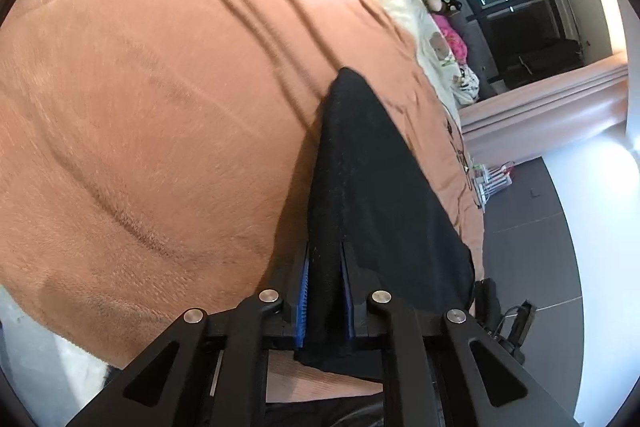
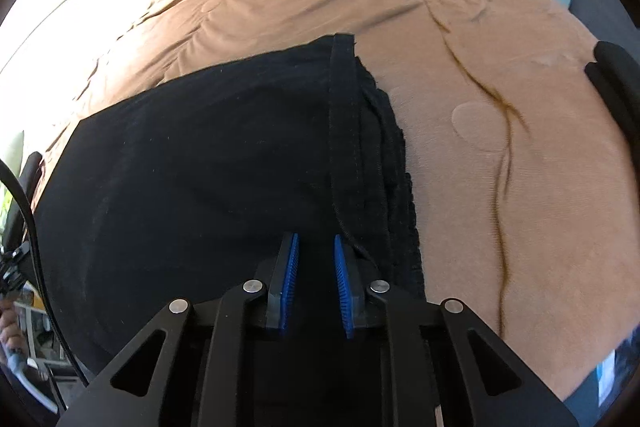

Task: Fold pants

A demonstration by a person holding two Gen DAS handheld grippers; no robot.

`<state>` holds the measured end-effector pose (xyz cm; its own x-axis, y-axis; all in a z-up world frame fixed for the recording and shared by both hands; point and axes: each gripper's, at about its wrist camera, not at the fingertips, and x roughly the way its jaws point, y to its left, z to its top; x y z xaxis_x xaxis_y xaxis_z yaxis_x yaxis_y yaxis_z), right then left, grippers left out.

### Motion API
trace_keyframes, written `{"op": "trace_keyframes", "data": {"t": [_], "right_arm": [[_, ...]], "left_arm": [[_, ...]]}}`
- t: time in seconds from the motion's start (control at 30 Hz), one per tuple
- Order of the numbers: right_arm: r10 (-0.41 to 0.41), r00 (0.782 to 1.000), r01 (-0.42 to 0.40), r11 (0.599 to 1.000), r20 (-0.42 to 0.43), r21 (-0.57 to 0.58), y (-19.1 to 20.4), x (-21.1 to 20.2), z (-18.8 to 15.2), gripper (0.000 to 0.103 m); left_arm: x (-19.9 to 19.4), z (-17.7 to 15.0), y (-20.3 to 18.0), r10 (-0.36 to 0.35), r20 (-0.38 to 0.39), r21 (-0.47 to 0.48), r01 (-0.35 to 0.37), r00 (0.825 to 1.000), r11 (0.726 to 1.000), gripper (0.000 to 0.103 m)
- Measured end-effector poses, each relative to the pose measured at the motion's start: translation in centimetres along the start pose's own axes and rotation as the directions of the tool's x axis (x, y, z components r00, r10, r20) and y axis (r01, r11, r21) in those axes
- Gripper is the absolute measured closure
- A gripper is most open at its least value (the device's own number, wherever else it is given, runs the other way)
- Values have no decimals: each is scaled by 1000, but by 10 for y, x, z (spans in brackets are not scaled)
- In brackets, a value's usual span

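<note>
The left gripper pinches a black edge of the pants — cloth fills the gap between its pads. The right gripper sits slightly spread over the fabric; whether it grips, I cannot tell. The pants lie folded near the blanket's front edge — hem running away ahead.

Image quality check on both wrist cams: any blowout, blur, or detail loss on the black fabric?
Left wrist: blanket blown out near the top edge, strong fisheye bending, pants in the left tongs are near-featureless black. Right wrist: window side at upper left overexposed, pants keep only their seam and hem stitching, right edge looks smeared; right tongs sharp.
</note>
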<state>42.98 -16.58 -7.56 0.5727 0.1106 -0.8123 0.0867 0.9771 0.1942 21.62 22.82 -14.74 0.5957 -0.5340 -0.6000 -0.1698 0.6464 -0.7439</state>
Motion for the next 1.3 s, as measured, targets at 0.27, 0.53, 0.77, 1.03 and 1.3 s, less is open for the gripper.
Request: {"op": "trace_keyframes", "data": {"t": [0.27, 0.53, 0.77, 1.03, 1.3], "right_arm": [[150, 988, -147, 987, 30, -65, 57, -20, -4, 85], [228, 973, -228, 960, -15, -164, 126, -7, -17, 85], [279, 959, -281, 933, -39, -226, 172, 21, -21, 85], [274, 961, -273, 935, -27, -225, 179, 39, -14, 85], [270, 963, -268, 929, -28, -255, 203, 53, -18, 85]], "left_arm": [[9, -9, 12, -15, -14, -72, 14, 1000, 997, 53], [10, -20, 27, -54, -5, -94, 54, 999, 994, 51], [16, -17, 24, -61, 24, -55, 62, 998, 997, 51], [12, -17, 27, -76, 41, -64, 79, 996, 995, 87], [-10, -15, 10, -106, 76, -44, 110, 991, 993, 90]]}}
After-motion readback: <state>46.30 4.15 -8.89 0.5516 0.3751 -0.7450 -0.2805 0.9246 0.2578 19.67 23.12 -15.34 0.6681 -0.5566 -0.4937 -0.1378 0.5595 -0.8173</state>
